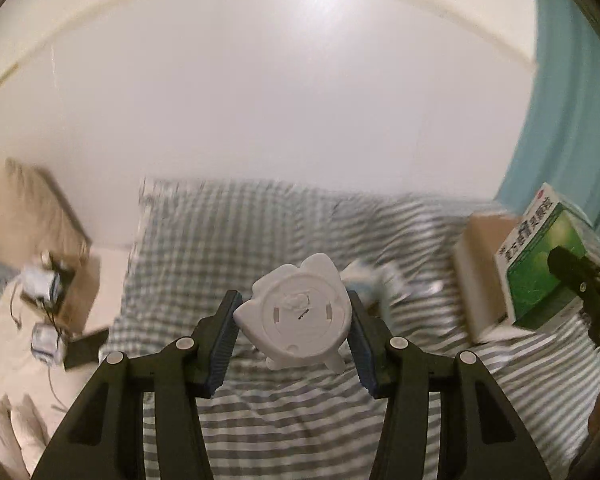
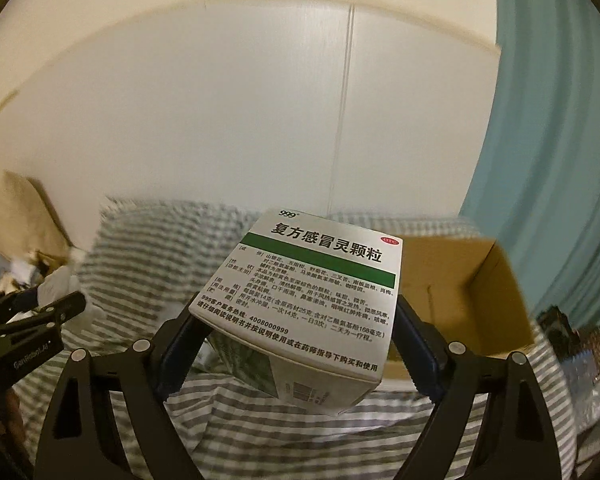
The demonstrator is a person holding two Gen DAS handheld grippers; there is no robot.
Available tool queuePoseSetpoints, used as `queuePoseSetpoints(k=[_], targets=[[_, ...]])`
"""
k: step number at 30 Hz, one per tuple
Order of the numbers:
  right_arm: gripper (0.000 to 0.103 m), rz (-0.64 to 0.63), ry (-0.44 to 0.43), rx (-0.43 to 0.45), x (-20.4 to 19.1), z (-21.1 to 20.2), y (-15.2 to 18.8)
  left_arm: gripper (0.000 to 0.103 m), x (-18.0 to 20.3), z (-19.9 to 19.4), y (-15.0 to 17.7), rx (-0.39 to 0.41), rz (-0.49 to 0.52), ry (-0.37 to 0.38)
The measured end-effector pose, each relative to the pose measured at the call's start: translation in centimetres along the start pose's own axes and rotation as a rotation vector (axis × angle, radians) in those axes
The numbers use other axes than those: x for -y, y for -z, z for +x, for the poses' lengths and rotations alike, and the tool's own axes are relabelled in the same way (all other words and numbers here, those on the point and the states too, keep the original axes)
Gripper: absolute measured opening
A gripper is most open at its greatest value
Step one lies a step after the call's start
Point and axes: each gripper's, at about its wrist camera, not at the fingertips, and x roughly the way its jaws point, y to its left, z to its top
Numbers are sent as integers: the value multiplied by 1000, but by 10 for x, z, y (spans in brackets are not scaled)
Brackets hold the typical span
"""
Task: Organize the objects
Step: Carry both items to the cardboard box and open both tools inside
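Above the grey-and-white striped bedspread, both grippers hang loaded. The right gripper is clamped on a white-and-green cardboard medicine box printed with Chinese text, one blue pad pressed to each side of it, the printed panel facing up toward the camera and the box's long axis running forward, away from the fingers. Directly beyond it and a little to the right sits an open brown cardboard carton on the bed, its mouth turned toward the gripper so the bare inside wall shows (nothing can be made out within it). That is the relation the coming move seems to turn on: the carton lies ahead and slightly right of the held box, near but not touching, so a forward push with a small rightward lean would likely carry the box into the opening.

The left gripper is closed on a white moulded-plastic cat-shaped gadget, its round underside facing the camera, held clear of the bedspread. From that side the carton lies well off to the right, with the medicine box in front of it, so the right hand is plainly the nearer one. Blur leaves the small things farther off on the bed unreadable.
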Motion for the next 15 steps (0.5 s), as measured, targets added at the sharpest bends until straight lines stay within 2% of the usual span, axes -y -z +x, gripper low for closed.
queuePoseSetpoints(k=[3, 7, 10, 15], targets=[[87, -4, -29, 46, 20, -38, -15, 52, 29, -26, -20, 53, 29, 49], [87, -21, -41, 81, 57, -76, -39, 52, 84, -43, -44, 80, 70, 166], [87, -37, -26, 85, 85, -85, -52, 52, 127, -38, -55, 75, 113, 222], [87, -13, 20, 71, 137, -63, -68, 52, 186, -6, -65, 26, 163, 279]])
